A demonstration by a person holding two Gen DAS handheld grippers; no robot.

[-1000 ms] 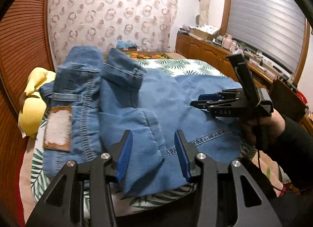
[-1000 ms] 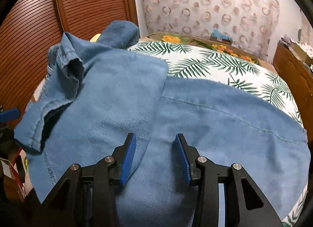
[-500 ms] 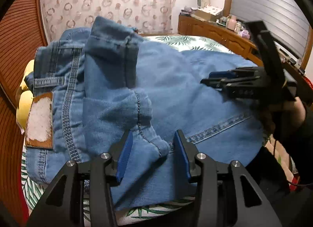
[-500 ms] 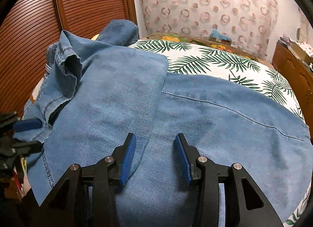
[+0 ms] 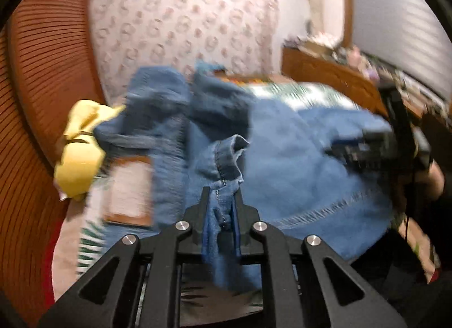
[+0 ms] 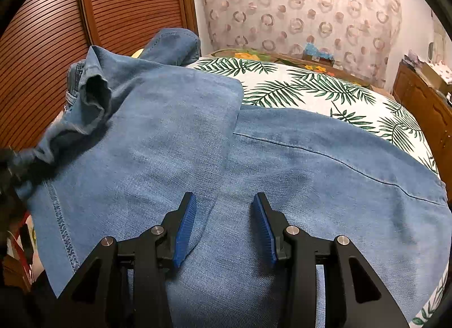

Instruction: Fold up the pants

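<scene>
One bed (image 6: 325,93): leaf-print cover, carrying everything.
Jeans (image 6: 282,164): spread across the bed, one part already folded over, bunched near the wardrobe side.
Right tongs (image 6: 223,226): released, low over the flat denim, gripping nothing.
Left tongs (image 5: 221,209): jaws closing on a crumpled seam flap (image 5: 226,158) of the jeans, cloth between the pads.
Yellow cloth (image 5: 79,155): beside the jeans, clear of the fold.
Advice: likely best to grip through the whole flap, lift it taut, then draw it across evenly so the edges meet.
</scene>
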